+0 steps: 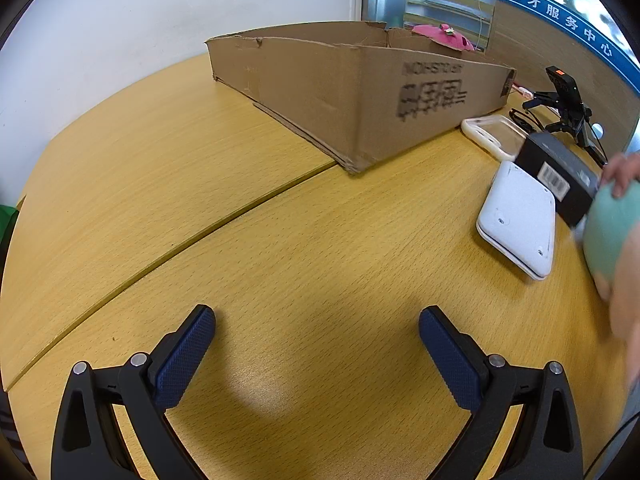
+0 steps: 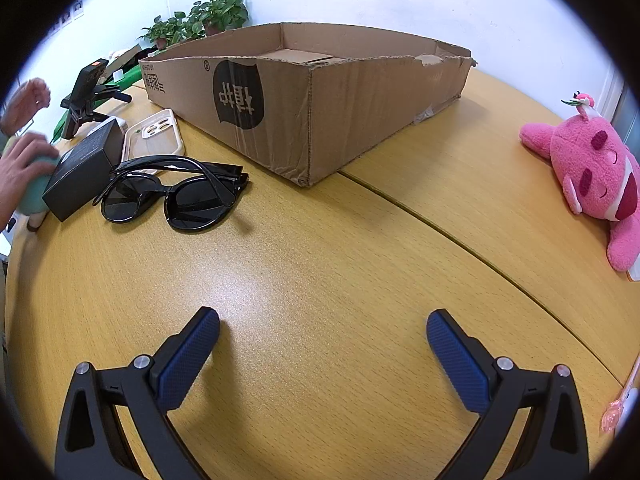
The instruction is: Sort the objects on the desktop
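A long, shallow cardboard box [image 1: 340,92] [image 2: 320,104] lies across the far side of the wooden table [image 1: 280,240] [image 2: 320,260]. My left gripper [image 1: 316,332] is open over bare wood, well short of the box. To its right lie a white flat device [image 1: 520,220], a black box with a barcode [image 1: 560,168] and a clear phone case [image 1: 492,136]. My right gripper [image 2: 322,336] is open too, holding nothing. Black sunglasses [image 2: 172,192] lie ahead to its left, beside the black box [image 2: 84,168] and phone case [image 2: 154,136]. A pink plush toy [image 2: 592,176] lies far right.
A person's hands [image 2: 20,168] hold a green rounded object [image 1: 612,232] beside the black box. A small black tripod stand [image 1: 568,100] [image 2: 86,92] stands behind. Potted plants [image 2: 200,16] line the wall. A pink spoon-like item [image 2: 616,408] lies at the right table edge.
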